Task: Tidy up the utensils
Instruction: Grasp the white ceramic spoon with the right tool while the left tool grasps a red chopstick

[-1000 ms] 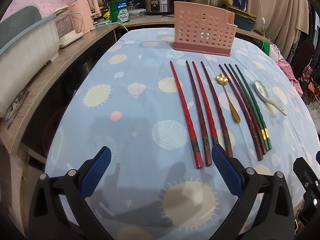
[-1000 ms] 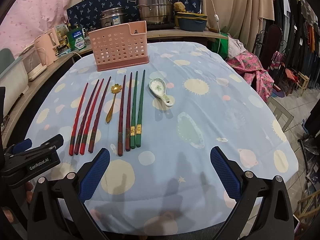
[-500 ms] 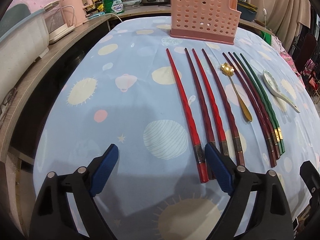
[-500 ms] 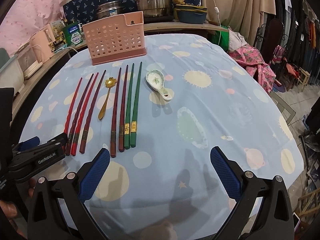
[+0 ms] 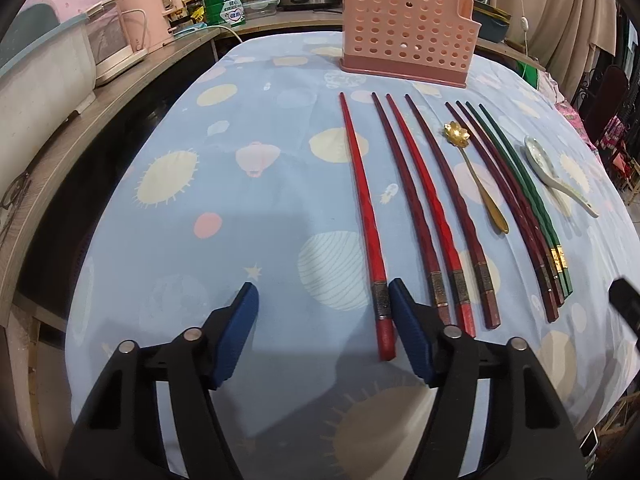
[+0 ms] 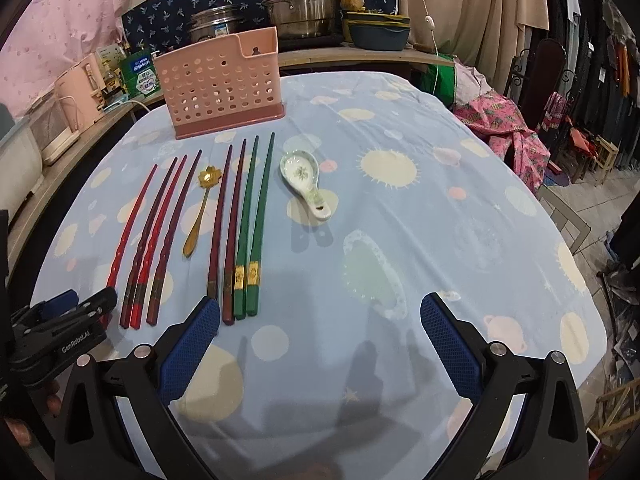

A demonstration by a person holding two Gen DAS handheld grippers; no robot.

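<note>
Lay in a neat row on a soft blue cloth [image 5: 248, 208] with pale suns and dots: eight long thin chopsticks and two spoons. Ran from 6 toward 12 o'clock, thin tips pointing at a pink rack [image 5: 406, 28].

Was hard plastic, that rack, boxy, full of round holes, with a darker pink base. Stood upright at 12 o'clock, past the tips, not touching them. Could not tell what was inside.

Sat at the 9 o'clock end: a bright red stick [image 5: 366, 216], wavy and shiny, with a dark band near its thick end. Next came three more red sticks [image 5: 430, 208], darker, close together. Then a small gold spoon [image 5: 476, 176], metal, with a flower-shaped bowl. Then two dark red sticks [image 6: 226, 224] and two green sticks [image 6: 254, 220] with gold bands, side by side. Last, at 3 o'clock, a white spoon [image 6: 304, 182], smooth china with a small green print, bowl up.

Held wide apart: the left gripper [image 5: 322, 330], blue bumpy pads [image 5: 236, 334] on black arms, with the red stick's thick end just inside its right pad. Could not tell if it touched.

Also spread wide: the right gripper [image 6: 320, 344], holding nothing, its left pad just by the thick ends of the dark red sticks.

Stood on the shelf at 12: steel pots [image 6: 302, 4].
</note>
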